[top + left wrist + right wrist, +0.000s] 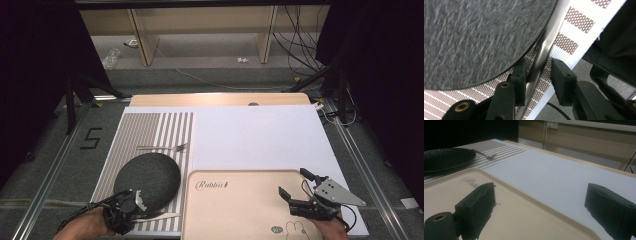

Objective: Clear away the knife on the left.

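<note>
A dark round plate lies on a striped placemat, with a fork just beyond it. A silver knife lies along the plate's near edge. My left gripper is low at that edge. In the left gripper view the knife's shiny handle runs between the jaws of the left gripper. One pad is against the handle, while a gap remains at the other pad. My right gripper hovers open over the beige tray, nothing between its jaws.
The tray carries a "Rabbit" script and a small rabbit drawing and sits on a white sheet covering the table's right part. The placemat's near edge is close to the table's front edge, with dark floor beyond.
</note>
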Motion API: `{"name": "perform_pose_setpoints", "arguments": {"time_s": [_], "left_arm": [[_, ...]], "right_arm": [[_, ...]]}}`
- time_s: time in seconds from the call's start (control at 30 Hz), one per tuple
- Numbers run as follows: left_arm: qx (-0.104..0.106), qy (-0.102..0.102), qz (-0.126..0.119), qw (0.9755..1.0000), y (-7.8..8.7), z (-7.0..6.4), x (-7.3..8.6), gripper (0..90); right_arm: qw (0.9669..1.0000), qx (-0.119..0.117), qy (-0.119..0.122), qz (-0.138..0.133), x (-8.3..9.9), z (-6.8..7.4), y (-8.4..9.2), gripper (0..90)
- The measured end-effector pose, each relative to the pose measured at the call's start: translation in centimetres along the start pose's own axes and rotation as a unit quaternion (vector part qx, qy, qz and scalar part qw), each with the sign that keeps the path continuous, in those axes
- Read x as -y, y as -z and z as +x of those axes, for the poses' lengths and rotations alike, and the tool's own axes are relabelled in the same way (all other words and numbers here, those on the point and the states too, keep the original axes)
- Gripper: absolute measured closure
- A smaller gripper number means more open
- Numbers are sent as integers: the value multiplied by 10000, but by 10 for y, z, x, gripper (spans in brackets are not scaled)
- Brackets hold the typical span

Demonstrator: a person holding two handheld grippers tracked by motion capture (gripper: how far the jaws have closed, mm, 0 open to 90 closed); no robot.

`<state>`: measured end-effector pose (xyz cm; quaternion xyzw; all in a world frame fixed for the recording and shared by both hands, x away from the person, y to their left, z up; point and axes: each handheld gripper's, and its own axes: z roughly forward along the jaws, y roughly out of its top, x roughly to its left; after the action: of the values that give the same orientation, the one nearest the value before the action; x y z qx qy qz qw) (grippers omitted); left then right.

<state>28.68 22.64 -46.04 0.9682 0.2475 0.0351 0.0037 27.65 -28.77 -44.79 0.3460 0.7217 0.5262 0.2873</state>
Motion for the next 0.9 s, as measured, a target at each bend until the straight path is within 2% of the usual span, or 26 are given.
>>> {"name": "perform_pose_setpoints", "arguments": {"time_s": [0.07, 0.17, 0.37, 0.6, 0.73, 0.83, 0.9], "left_arm": [[30, -70, 30, 10000, 0, 0, -2, 671], [54, -44, 16, 10000, 0, 0, -3, 706], [97, -238, -44, 9997, 0, -2, -1, 782], [-24, -412, -97, 9991, 0, -6, 0, 791], [-2, -407, -88, 9991, 1, -5, 0, 793], [28, -495, -44, 9988, 2, -7, 1, 795], [-59, -496, 44, 9987, 2, -10, 2, 795]], "right_arm": [[10000, -12, 20, 8, 0, 0, 0, 105], [10000, -12, 41, 20, 0, 0, 0, 105], [10000, -22, 35, 46, 0, 0, 1, 110], [10000, -37, 25, 62, 0, 1, 0, 110], [10000, -25, 1, 57, 0, 0, 0, 110], [10000, -36, -2, 71, 0, 1, 0, 110], [10000, -48, 12, 86, 0, 1, 0, 111]]}}
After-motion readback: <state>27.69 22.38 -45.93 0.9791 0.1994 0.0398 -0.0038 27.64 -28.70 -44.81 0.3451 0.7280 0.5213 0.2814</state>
